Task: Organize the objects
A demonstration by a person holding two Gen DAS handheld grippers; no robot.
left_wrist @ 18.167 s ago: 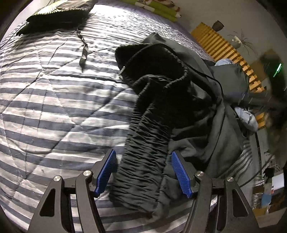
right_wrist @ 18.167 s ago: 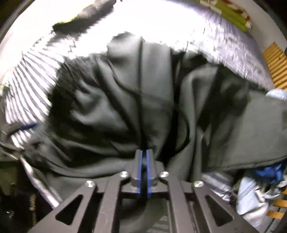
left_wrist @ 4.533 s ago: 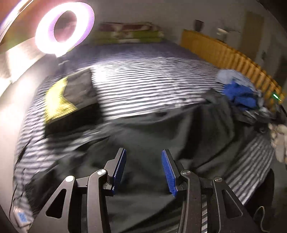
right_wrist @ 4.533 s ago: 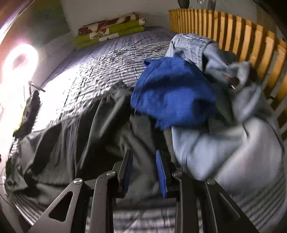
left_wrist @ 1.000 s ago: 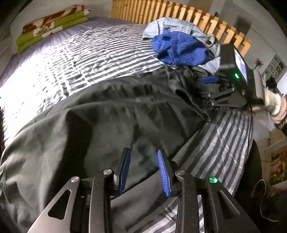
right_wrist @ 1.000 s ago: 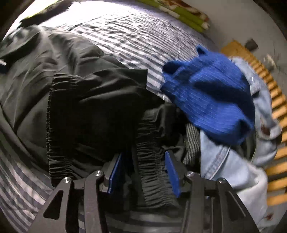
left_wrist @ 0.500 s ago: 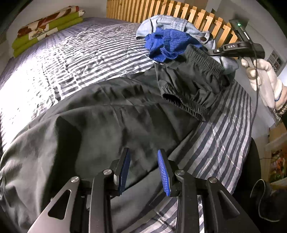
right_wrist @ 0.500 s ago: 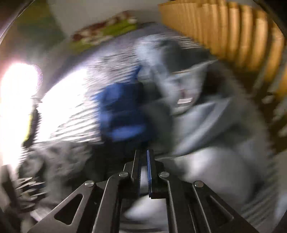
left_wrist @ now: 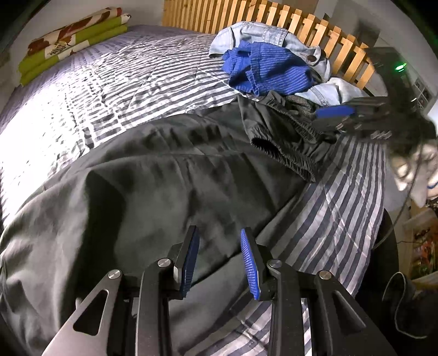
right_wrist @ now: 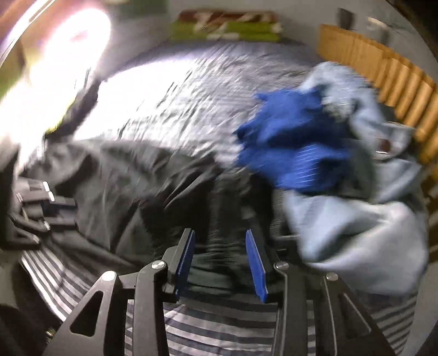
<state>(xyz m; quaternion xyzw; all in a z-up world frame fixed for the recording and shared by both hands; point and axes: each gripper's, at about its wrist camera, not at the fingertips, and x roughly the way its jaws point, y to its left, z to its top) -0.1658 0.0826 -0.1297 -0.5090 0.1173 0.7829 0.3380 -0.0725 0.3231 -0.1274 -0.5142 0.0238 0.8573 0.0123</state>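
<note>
Dark grey trousers [left_wrist: 164, 178] lie spread over the striped bed. My left gripper [left_wrist: 219, 232] hovers low over one trouser leg, fingers apart, pinching nothing. The elastic waistband [left_wrist: 290, 145] lies crumpled at the right. Just past it in the left wrist view, blurred, is a blue pad [left_wrist: 334, 111] of my right gripper. In the blurred right wrist view my right gripper [right_wrist: 219, 234] is opening, with the dark waistband [right_wrist: 219, 208] below and between its pads, not pressed. A blue striped garment [left_wrist: 268, 71] rests on light denim [left_wrist: 262, 32] beyond.
A wooden slatted bed end [left_wrist: 301, 24] runs behind the clothes pile. Folded green and patterned bedding [left_wrist: 68, 35] sits at the far corner. A bright ring light [right_wrist: 68, 49] glares at the left, with a black and yellow garment [right_wrist: 74, 109] under it. A gloved hand [left_wrist: 410, 175] holds the right gripper.
The right gripper, shut on the lifted waistband half a second ago, now has its jaws apart, and the waistband has dropped onto the bed. The left gripper has stayed put.
</note>
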